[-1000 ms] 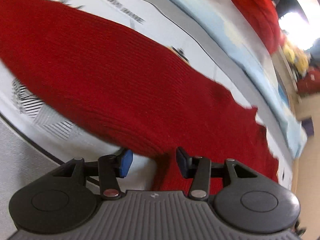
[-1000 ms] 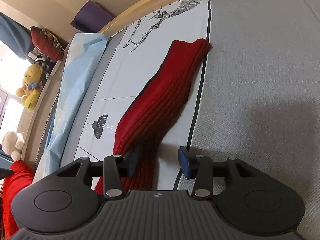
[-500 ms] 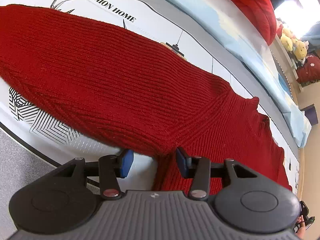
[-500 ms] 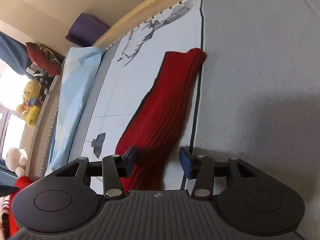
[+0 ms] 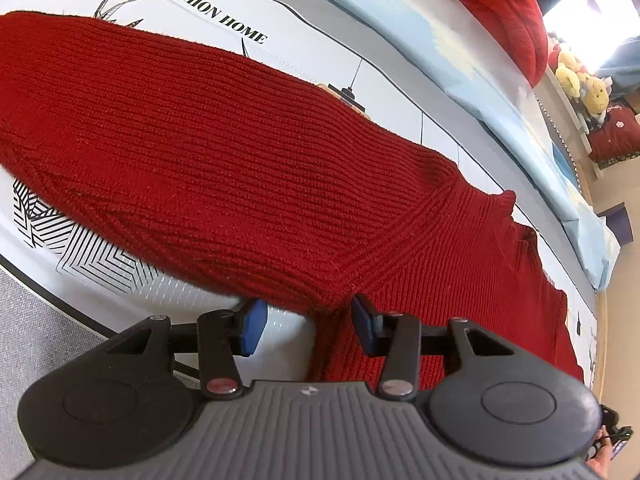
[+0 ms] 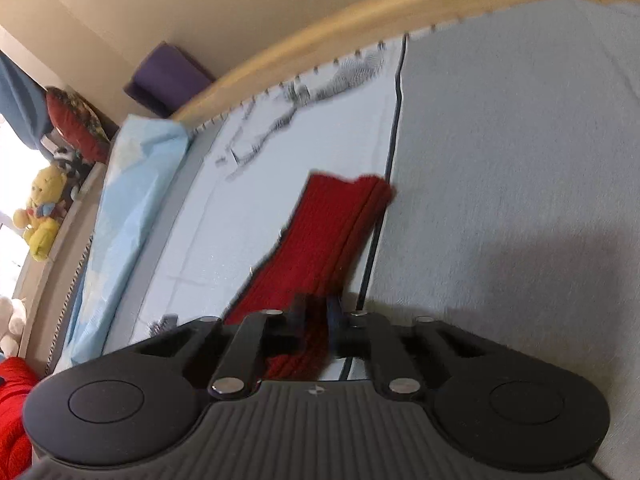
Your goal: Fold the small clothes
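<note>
A red ribbed knit sweater (image 5: 240, 152) lies spread on the white printed sheet (image 5: 100, 256) in the left wrist view. My left gripper (image 5: 306, 326) stands open low over the sweater's near edge, where sleeve meets body. The knit lies against the right pad, and bare sheet shows beside the left pad. In the right wrist view the sweater's red sleeve (image 6: 332, 232) stretches away along the sheet's dark border. My right gripper (image 6: 316, 320) is shut on the near part of that sleeve, with red knit pinched between its pads.
A grey bedspread (image 6: 520, 160) lies right of the sheet. A light blue blanket (image 6: 132, 184) runs along the far side, with plush toys (image 6: 40, 208) and a red cushion (image 5: 500, 4) beyond. A wooden bed frame (image 6: 360, 12) and a purple box (image 6: 168, 76) bound the far end.
My right gripper slid along the sleeve and shut on it; before, its jaws stood open around it. The left gripper stayed in place and open.
</note>
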